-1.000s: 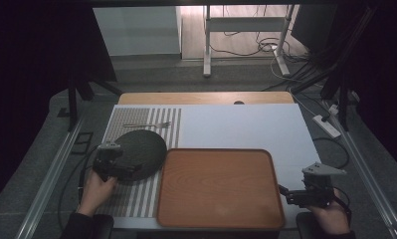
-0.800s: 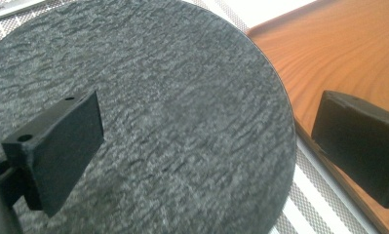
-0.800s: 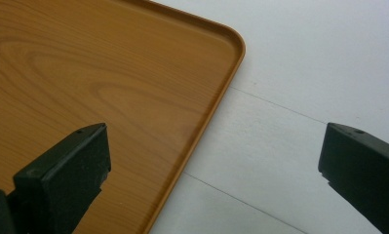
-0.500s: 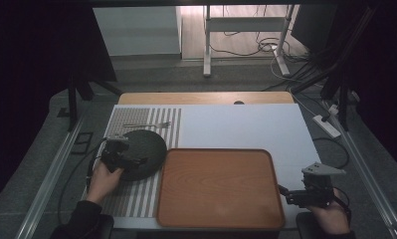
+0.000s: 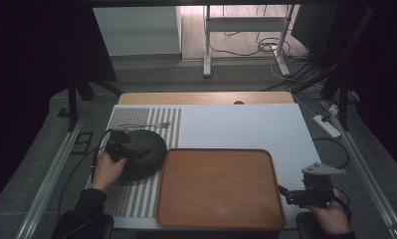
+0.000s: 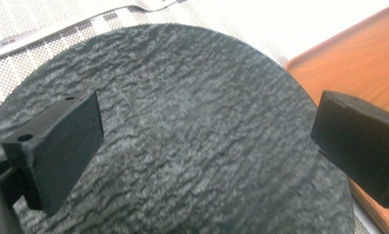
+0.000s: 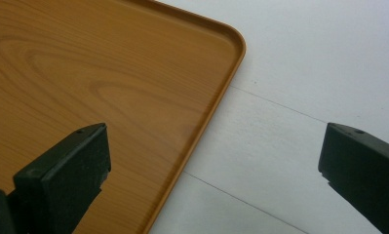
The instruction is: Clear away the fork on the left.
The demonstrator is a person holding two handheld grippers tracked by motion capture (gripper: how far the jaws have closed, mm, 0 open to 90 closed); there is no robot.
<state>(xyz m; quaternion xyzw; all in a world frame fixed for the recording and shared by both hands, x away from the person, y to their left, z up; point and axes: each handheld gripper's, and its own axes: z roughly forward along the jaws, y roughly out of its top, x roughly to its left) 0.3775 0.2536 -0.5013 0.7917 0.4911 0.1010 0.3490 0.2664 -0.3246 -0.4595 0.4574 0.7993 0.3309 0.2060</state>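
Reaching for the plate (image 6: 182, 146), which lies just below the left gripper's (image 5: 131, 149) spread jaws, calls next for dropping to its rim and clamping, while the right gripper (image 5: 285, 191) idles released beside the tray (image 7: 109, 73).

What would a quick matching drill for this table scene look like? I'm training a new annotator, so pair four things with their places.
Things:
1. dark plate
2. fork
3. wooden tray
4. right gripper

Places:
a. just off the tray's near right corner
b. on the striped mat, under the left gripper
c. middle of the table, near edge
d. behind the plate

Pairs: 1-b, 2-d, 3-c, 4-a
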